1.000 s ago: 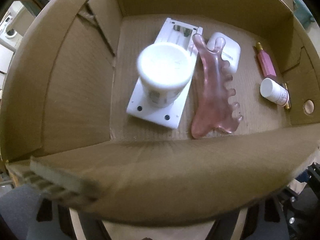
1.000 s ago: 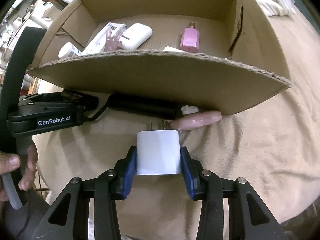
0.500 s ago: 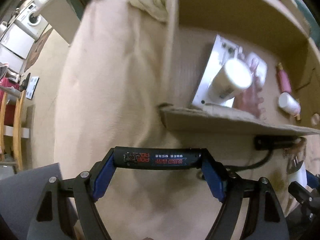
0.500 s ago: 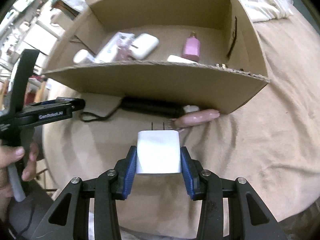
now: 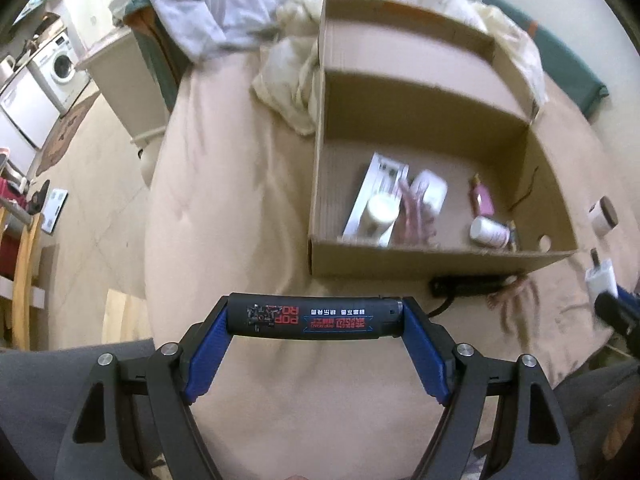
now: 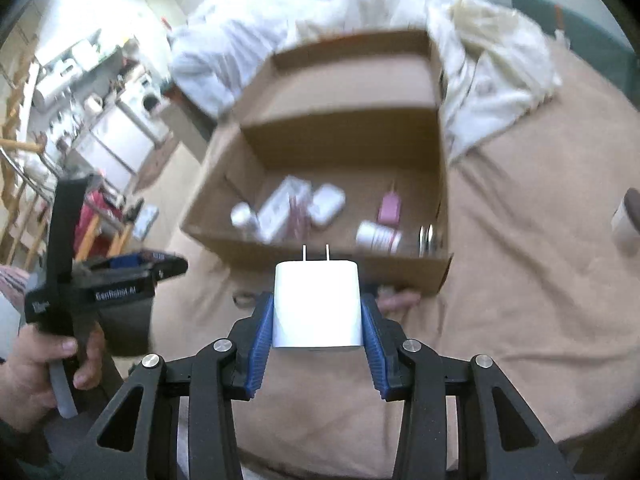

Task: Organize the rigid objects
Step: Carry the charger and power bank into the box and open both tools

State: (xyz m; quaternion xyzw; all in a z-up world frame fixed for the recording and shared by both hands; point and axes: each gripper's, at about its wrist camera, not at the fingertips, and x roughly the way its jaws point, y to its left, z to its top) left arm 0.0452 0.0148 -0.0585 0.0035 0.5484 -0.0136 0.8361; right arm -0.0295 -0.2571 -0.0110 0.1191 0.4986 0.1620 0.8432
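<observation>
Nearest to us, our left gripper [image 5: 316, 322] is clenched on a black lighter [image 5: 314, 317], which lies crosswise between the blue pads [image 5: 208, 350], held end to end. Our right gripper [image 6: 318, 318] is clamped on a white charger plug [image 6: 317, 305] with its two prongs pointing away from us, toward the box. In the right wrist view we also see the left hand [image 6: 38, 364] wrapped around the handle of its tool.

Below both grippers spreads a tan blanket [image 5: 240, 184]. On it, just against the near wall of the box, lies a black bar with a cord [image 5: 466, 285], and beside that a pink comb-like piece [image 5: 510, 300].

Further on sits the open cardboard box [image 5: 420, 262]. Inside it we make out a white flat case [image 5: 376, 196] with a white jar [image 5: 383, 209] on it, a pink scraper [image 5: 414, 216], a white pod [image 5: 432, 192], a pink bottle [image 5: 482, 198] and a white pill bottle [image 5: 490, 232], all somewhat blurred.

Right of the box stands a small cup [image 6: 626, 220]. Beyond the box lie crumpled white cloths [image 6: 492, 64]
</observation>
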